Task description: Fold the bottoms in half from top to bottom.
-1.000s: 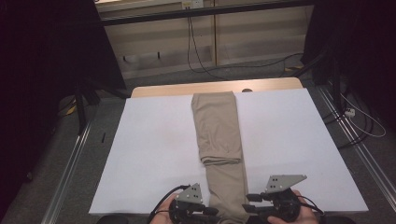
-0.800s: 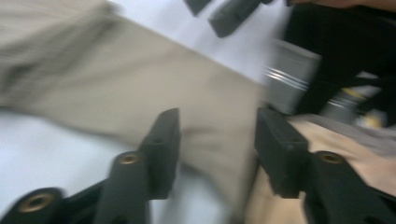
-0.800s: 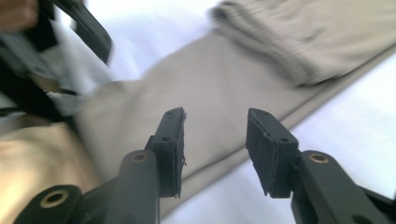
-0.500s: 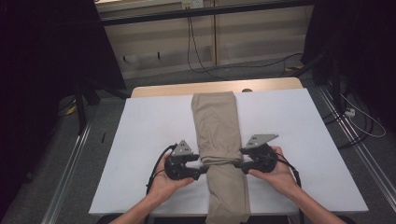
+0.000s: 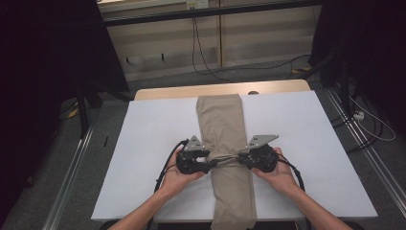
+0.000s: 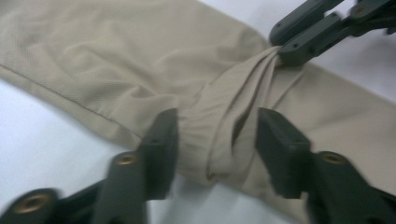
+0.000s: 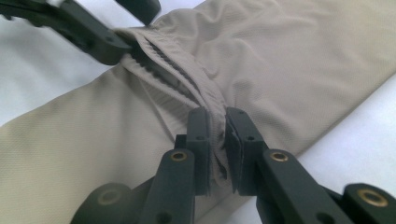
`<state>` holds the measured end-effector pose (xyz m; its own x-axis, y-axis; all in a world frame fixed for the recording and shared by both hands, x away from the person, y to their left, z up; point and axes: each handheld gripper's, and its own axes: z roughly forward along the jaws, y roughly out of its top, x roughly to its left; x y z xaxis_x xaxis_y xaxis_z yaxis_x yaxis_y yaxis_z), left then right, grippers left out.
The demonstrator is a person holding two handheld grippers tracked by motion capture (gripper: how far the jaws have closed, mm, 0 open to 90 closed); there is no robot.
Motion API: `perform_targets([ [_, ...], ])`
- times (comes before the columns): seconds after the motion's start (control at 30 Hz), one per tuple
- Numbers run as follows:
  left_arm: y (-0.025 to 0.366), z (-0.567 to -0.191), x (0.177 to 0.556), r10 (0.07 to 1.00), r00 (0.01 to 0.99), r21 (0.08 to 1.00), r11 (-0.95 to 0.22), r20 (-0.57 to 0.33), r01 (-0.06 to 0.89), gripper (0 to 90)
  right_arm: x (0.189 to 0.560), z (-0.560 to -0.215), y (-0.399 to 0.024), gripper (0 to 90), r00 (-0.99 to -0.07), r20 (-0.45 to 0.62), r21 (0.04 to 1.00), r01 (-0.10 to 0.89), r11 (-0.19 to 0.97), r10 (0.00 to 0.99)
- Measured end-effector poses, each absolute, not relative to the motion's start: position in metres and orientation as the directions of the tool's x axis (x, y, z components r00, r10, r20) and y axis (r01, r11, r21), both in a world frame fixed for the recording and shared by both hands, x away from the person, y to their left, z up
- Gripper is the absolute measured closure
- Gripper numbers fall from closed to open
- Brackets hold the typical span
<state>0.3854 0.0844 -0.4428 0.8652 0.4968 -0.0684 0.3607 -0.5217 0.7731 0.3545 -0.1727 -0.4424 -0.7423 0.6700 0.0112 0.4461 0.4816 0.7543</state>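
White table [image 5: 143, 143]: trousers' [image 5: 220, 120] near end cut off; right hand-held gripper [image 7: 218, 135] pinches them, left hand-held gripper [image 6: 217, 140] gapes.

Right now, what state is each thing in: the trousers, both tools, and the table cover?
Beige trousers: folded lengthwise into a strip, bunched at the middle, near end hanging over the table edge.
Left tool: jaws apart around the bunched cloth, just been closing, not yet pressing.
Right tool: jaws just closed, pinching a ridge of cloth.
White table cover: flat.

Overhead forward-down view, two close jaw-level views
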Motion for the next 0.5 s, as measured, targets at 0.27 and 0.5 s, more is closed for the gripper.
perform_targets([
  [0.27,0.085,-0.442,0.389,0.502,0.857,0.774,-0.495,-0.116,0.395,83.1,0.357,-0.441,-0.172,85.5,-0.737,0.013,0.752,0.452,0.479,0.675],
  [0.5,0.088,-0.418,0.363,0.434,0.884,0.798,-0.465,-0.172,0.384,85.6,0.336,-0.419,-0.186,85.6,-0.746,0.089,0.787,0.459,0.412,0.66],
])
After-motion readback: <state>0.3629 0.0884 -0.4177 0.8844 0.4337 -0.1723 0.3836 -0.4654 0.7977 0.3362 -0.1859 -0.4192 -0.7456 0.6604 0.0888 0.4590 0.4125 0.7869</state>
